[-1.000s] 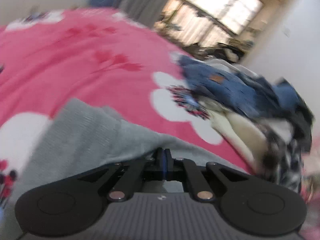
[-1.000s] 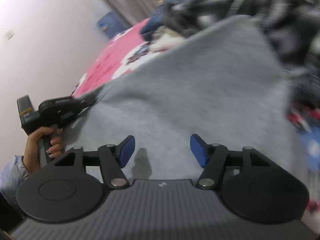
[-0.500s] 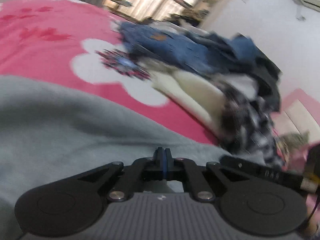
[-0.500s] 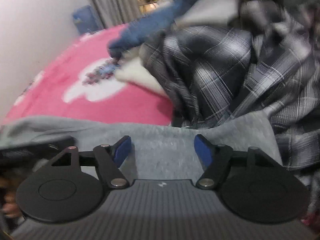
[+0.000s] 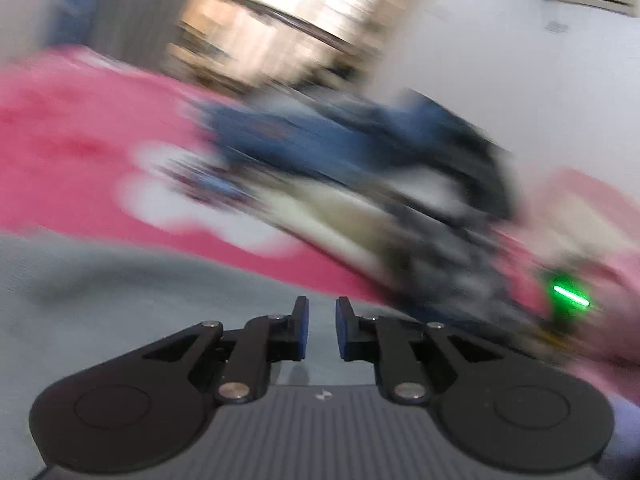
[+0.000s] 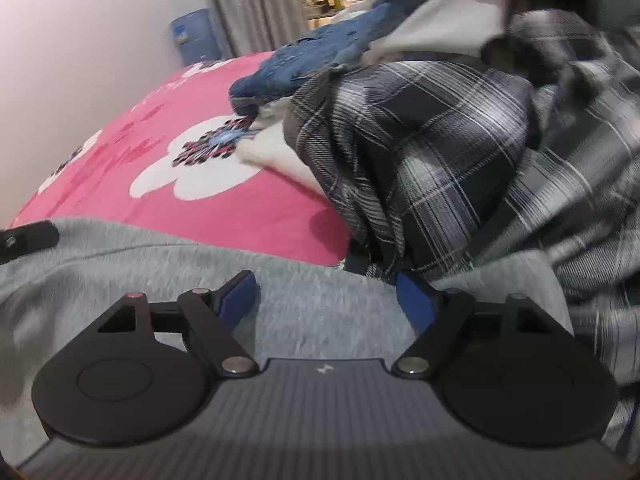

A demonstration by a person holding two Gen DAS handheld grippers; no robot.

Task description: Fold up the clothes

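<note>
One soft grey knit garment (image 6: 328, 300) is lying along the pink floral bedcover's (image 6: 224, 208) near edge; both grippers, left gripper (image 5: 321, 330) and right gripper (image 6: 326, 300), are opening above it, gripping nothing.

Grey knit garment (image 6: 320, 304) flat on pink bedspread (image 6: 224, 216)

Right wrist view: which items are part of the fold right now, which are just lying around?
In the job:
- grey garment, spread under both grippers
- right gripper, jaws opening, nothing gripped
- left gripper, jaws opening, empty

Lying about:
- plaid shirt
- blue denim
- pink floral bedspread
- blue water jug
</note>
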